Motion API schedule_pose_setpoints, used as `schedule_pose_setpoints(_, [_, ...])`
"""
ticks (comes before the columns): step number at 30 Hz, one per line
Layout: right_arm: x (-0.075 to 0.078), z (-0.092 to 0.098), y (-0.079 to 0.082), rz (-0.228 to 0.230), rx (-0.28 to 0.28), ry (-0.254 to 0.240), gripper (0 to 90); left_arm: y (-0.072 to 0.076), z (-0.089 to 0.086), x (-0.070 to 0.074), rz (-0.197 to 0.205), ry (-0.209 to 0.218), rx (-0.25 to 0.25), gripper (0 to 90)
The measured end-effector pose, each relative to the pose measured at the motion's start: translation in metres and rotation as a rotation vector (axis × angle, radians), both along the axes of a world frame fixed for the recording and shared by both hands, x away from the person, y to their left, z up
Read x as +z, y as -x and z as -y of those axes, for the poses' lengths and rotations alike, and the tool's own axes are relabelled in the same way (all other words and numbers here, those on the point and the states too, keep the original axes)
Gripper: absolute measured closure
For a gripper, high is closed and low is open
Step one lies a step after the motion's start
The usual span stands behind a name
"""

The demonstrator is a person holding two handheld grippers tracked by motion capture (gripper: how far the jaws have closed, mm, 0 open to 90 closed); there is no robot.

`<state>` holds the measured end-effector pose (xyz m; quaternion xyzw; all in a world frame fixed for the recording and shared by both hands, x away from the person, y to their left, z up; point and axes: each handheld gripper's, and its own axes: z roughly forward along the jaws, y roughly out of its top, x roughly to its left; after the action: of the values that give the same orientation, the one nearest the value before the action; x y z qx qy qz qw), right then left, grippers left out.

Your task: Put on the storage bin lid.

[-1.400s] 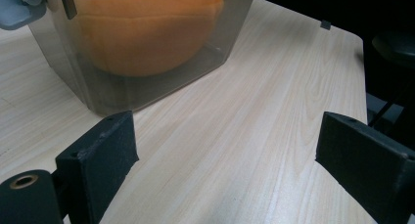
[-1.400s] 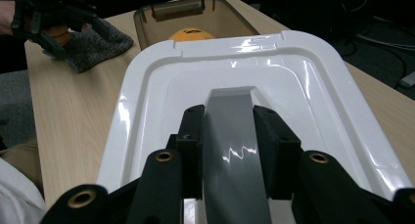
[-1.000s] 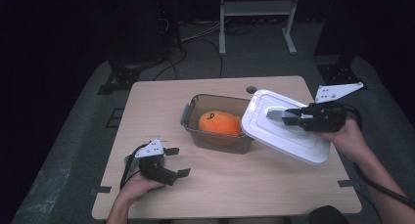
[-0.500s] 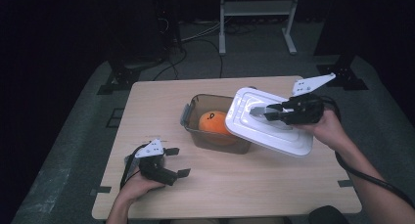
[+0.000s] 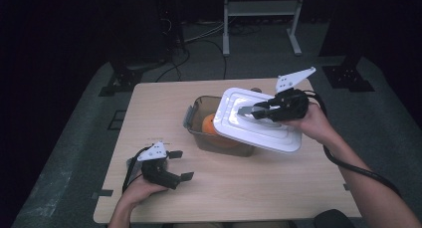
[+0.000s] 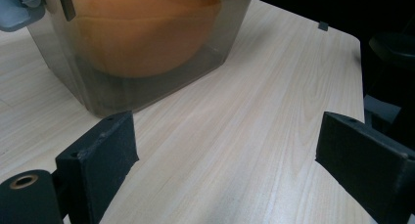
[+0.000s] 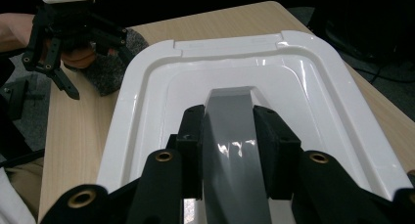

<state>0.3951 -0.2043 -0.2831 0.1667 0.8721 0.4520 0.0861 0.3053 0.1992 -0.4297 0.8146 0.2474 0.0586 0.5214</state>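
Right gripper view: lid handle [image 7: 234, 136] between tongs [image 7: 230, 136]

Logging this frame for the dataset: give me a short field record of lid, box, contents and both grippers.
lid: white lid, held tilted above the box, partly over it
lid grip: right gripper shut on the lid's grey handle
box: clear box on the table, open
contents: orange thing inside the box
left gripper: left gripper open, holding nothing, resting on the table near its front edge
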Motion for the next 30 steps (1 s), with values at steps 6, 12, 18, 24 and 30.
schedule_pose_setpoints(6, [0.001,-0.018,-0.008,-0.001,0.029,0.012,65.5,0.0,0.0,0.0,0.002,0.002,0.0,7.4])
schedule_pose_setpoints(12, [0.001,-0.034,-0.016,-0.003,0.051,0.015,65.5,0.0,-0.001,0.001,0.004,0.002,-0.002,7.5])
schedule_pose_setpoints(18, [-0.001,-0.045,-0.024,-0.01,0.068,0.015,65.5,0.0,-0.001,0.001,0.003,0.003,-0.001,7.5])
schedule_pose_setpoints(24, [-0.005,-0.058,-0.034,-0.021,0.091,0.008,65.5,0.0,-0.002,0.001,0.005,0.003,-0.002,7.5])
schedule_pose_setpoints(30, [-0.012,-0.069,-0.043,-0.033,0.103,0.013,65.5,0.0,-0.003,0.001,0.008,0.005,-0.001,7.5])
